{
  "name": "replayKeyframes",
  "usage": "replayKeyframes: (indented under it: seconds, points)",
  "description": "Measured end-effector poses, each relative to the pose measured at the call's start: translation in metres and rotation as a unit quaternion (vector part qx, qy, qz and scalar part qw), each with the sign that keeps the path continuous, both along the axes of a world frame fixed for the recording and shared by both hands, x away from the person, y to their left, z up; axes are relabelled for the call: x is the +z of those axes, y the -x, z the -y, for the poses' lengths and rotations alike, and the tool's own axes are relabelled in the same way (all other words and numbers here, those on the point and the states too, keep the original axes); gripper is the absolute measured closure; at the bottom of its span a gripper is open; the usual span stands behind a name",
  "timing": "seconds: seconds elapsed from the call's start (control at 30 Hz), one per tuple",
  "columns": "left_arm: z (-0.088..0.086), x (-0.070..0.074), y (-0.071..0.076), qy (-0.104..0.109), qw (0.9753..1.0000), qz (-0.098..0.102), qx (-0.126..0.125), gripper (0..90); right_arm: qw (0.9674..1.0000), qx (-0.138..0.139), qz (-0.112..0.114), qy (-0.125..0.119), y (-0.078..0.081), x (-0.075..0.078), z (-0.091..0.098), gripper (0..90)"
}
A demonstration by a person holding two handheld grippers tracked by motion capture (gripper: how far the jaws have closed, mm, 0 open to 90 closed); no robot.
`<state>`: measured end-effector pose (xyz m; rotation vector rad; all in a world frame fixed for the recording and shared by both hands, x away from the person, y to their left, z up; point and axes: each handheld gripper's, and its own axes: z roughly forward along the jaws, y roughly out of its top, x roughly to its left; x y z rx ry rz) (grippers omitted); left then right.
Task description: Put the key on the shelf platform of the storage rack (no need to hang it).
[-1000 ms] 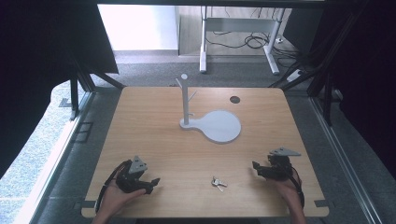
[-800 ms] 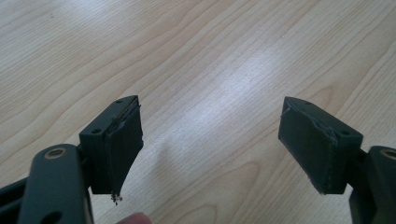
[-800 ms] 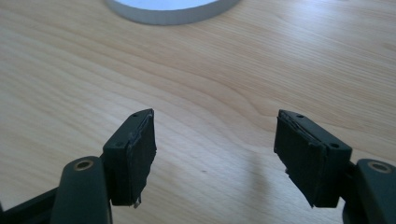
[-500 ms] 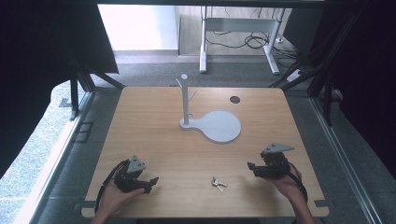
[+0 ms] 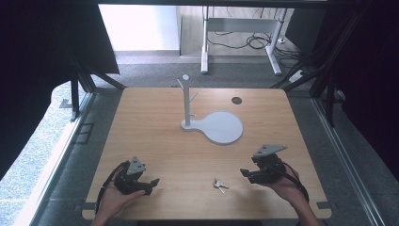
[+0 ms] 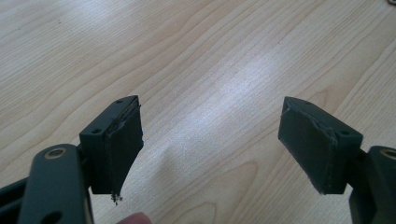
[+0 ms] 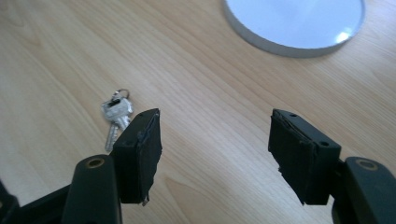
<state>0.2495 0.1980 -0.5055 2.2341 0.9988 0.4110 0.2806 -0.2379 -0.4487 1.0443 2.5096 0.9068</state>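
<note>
While both grippers' jaws gape: one key bunch (image 5: pixel 219 184), one stand (image 5: pixel 212 123).

A light wooden table (image 5: pixel 155 136) with visible grain carries a pale grey stand (image 5: pixel 207 123): a round flat base with a thin upright post bearing short pegs, near the table's middle. A small bunch of silver keys (image 5: pixel 219 184) lies flat near the front edge. A dark round spot (image 5: pixel 236 100) marks the far right.

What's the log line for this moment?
left tool: open, empty | right tool: open, empty, beside small silver keys | white round-based peg stand: upright, untouched
</note>
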Motion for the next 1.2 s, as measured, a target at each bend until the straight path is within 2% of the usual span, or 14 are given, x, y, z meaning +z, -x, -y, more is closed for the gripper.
replayKeyframes:
  seconds: [0.43,0.67,1.03,1.07,1.2]
  points:
    - [0.002,-0.002,-0.001,-0.004,1.0000,-0.004,-0.001,22.1,0.9986,0.046,-0.019,0.020,-0.002,-0.002,-0.023,35.9]
    - [0.002,-0.003,-0.001,-0.006,1.0000,-0.005,-0.004,22.1,0.9973,0.056,-0.034,0.033,-0.003,-0.009,-0.030,37.4]
    - [0.000,-0.001,-0.001,-0.001,1.0000,-0.004,0.000,22.1,0.9927,0.094,-0.063,0.043,-0.003,-0.011,-0.050,46.1]
    - [0.000,-0.001,-0.001,-0.001,1.0000,-0.004,-0.001,22.1,0.9908,0.105,-0.071,0.047,-0.003,-0.011,-0.054,47.8]
    - [-0.001,-0.002,-0.001,0.000,1.0000,-0.004,0.000,22.1,0.9877,0.119,-0.086,0.053,-0.001,-0.014,-0.064,49.5]
